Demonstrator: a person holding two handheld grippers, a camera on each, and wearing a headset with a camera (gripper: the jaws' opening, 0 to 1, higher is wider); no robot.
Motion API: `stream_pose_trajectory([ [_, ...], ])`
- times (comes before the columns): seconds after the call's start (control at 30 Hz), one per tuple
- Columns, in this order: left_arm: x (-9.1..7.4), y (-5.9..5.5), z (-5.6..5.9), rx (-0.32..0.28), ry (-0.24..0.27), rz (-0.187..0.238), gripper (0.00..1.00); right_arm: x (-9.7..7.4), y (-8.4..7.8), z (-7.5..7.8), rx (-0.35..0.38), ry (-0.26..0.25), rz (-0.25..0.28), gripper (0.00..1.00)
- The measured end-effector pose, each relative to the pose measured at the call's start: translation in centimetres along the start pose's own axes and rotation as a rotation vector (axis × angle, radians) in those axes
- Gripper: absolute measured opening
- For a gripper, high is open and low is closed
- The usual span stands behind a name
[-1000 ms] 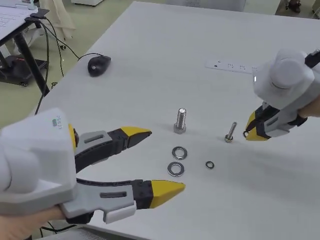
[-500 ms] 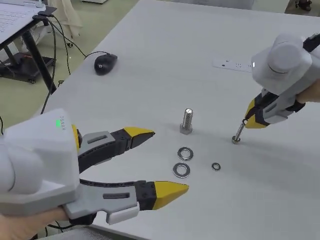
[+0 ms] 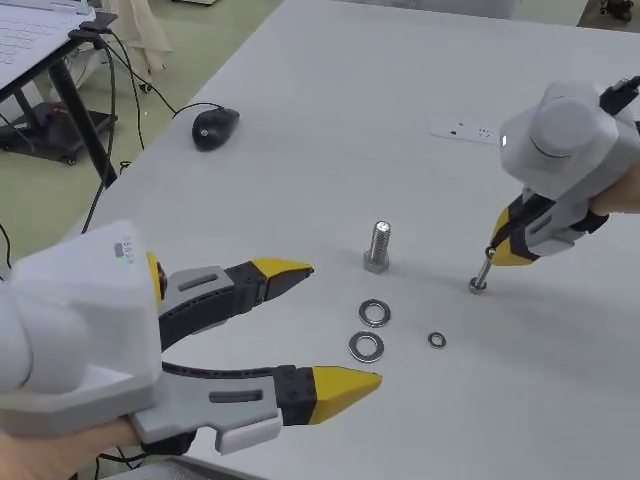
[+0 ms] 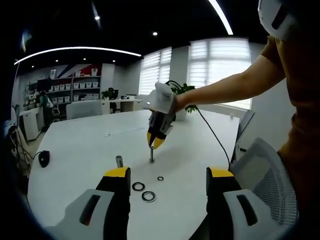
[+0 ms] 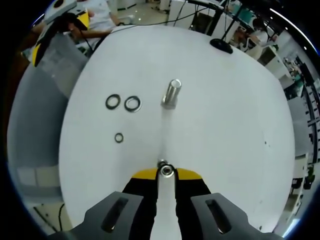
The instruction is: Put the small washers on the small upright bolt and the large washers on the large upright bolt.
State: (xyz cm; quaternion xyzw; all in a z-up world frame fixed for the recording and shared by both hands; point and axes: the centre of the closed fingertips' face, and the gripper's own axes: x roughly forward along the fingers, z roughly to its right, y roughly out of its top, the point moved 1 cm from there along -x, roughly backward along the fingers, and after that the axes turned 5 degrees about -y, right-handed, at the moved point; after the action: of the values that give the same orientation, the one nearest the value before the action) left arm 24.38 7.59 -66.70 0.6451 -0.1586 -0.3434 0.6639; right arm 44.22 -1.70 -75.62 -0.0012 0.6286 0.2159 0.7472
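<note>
Head view looks down at the table (image 3: pixel 330 120); left gripper view faces level across it, right gripper view steeply down, close. All share the large bolt (image 3: pixel 378 245) beyond the jaws.

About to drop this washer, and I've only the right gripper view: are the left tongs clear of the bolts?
Observer: Yes. In the head view the left tongs hang open, holding nothing, short of the two large washers.
Operator: Good. My right tongs hold the small washer at the small bolt's top. Anything behind them?
Observer: A white power strip lies on the table beyond them.
</note>
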Motion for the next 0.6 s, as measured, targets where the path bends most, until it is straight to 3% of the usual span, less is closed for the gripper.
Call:
stream_pose_trajectory([
  [0.6, 0.0, -0.3, 0.0, -0.013, 0.003, 0.0, 0.6, 2.1, -0.6, -0.7, -0.029, 0.024, -0.028, 0.12],
])
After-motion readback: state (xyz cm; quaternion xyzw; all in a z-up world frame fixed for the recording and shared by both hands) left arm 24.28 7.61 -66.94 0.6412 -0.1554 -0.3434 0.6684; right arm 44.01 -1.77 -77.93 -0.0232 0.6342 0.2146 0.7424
